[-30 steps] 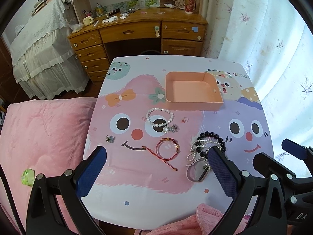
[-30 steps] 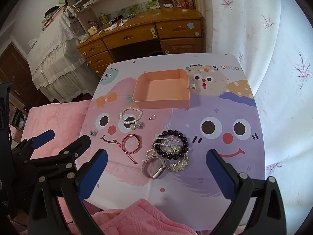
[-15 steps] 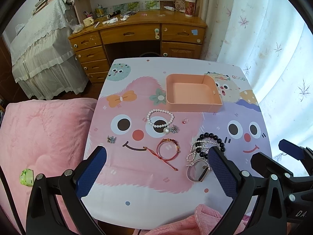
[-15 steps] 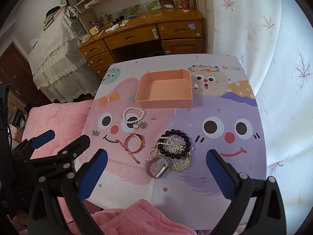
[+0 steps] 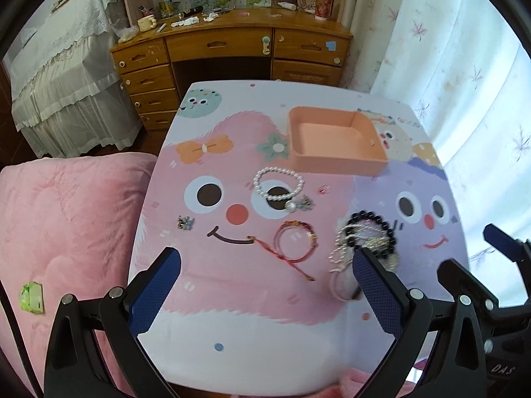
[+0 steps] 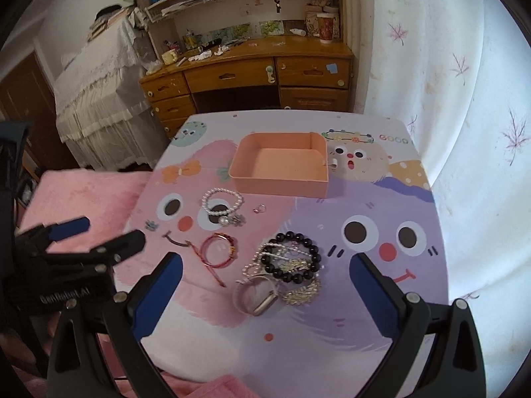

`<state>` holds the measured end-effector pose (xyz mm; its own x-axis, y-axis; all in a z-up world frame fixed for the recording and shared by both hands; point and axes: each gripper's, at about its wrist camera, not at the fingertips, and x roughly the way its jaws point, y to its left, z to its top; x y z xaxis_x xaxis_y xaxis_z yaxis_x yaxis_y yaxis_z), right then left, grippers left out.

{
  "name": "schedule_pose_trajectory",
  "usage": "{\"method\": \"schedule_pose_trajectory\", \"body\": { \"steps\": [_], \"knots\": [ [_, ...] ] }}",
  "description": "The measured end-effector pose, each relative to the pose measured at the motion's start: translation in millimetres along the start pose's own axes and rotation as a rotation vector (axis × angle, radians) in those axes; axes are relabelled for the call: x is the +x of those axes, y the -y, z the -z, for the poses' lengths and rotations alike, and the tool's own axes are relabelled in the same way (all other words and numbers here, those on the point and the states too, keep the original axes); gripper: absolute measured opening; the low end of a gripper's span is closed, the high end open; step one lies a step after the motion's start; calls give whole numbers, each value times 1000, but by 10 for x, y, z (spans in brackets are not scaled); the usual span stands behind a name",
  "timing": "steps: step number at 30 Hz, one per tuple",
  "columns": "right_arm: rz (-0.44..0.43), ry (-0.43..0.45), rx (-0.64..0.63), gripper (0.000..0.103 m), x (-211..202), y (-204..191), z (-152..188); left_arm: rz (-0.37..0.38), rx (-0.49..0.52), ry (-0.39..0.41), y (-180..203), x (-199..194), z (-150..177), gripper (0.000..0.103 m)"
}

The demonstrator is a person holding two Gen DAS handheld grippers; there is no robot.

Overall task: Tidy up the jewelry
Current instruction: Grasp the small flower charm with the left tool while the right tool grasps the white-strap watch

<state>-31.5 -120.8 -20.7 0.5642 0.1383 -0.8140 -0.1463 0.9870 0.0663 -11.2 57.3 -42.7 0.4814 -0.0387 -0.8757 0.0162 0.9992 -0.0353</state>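
Left wrist view: the left gripper [image 5: 265,285] hangs with jaws spread wide and empty above the red string bracelet [image 5: 295,243], probably choosing it.

Right wrist view: the right gripper [image 6: 265,285], jaws also spread, waits over the tangled pile [image 6: 285,268]; the empty peach tray [image 6: 282,180] stands behind on the table [image 6: 365,298], ready to receive.

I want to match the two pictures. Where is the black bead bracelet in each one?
Left wrist view: black bead bracelet lies low and right of centre, just above the left tool's right finger.
Right wrist view: it lies near the centre, between the right tool's fingers.
Shared landmark: the orange tray sits beyond it.
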Motion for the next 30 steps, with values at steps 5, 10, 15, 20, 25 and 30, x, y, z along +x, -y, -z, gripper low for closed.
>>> {"method": "schedule_pose_trajectory", "body": {
  "steps": [5, 10, 15, 20, 25, 30],
  "knots": [
    [-9, -30, -109, 101, 225, -168, 279, -15, 17, 5, -172, 350, 144, 102],
    [-31, -130, -147, 101, 511, -266, 599, -48, 4, 8, -401, 749, 208, 100],
    [0, -208, -168, 101, 835, -353, 841, -95, -41, 1, -711, 1191, 169, 88],
    [-69, -274, -5, 101, 1103, -335, 919, -89, -89, 24, -965, 1471, 76, 85],
    [20, -276, 81, 95, 1289, -376, 882, -92, -61, 4, -1058, 1665, 41, 64],
    [87, -291, 167, 88, 1393, -349, 841, -59, -30, -3, -1095, 1753, 32, 53]
  ]
}}
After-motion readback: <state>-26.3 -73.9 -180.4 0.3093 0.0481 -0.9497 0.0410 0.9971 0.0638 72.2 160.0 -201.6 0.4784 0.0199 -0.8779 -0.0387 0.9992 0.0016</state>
